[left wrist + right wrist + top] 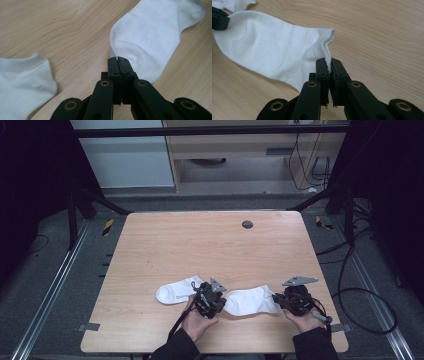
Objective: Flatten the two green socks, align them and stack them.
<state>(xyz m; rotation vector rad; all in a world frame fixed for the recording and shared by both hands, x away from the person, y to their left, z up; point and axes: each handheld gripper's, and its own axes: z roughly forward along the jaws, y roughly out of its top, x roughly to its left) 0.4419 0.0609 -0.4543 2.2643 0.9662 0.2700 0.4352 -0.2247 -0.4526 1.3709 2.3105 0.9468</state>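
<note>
While both grippers pinch opposite edges of the white cotton ankle sock (pixel 250 300) near the wooden table's (pixel 200 250) front edge, left gripper (pixel 119 60) and right gripper (pixel 329 62) should lift evenly. Keep it taut, clear of the second white sock (pixel 176 291).

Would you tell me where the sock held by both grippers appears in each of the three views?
High view: held sock, low centre, between both grippers.
Left gripper view: upper right, edge pinched in the jaws.
Right gripper view: left and centre, cuff pinched.
Shared landmark: second sock.
</note>
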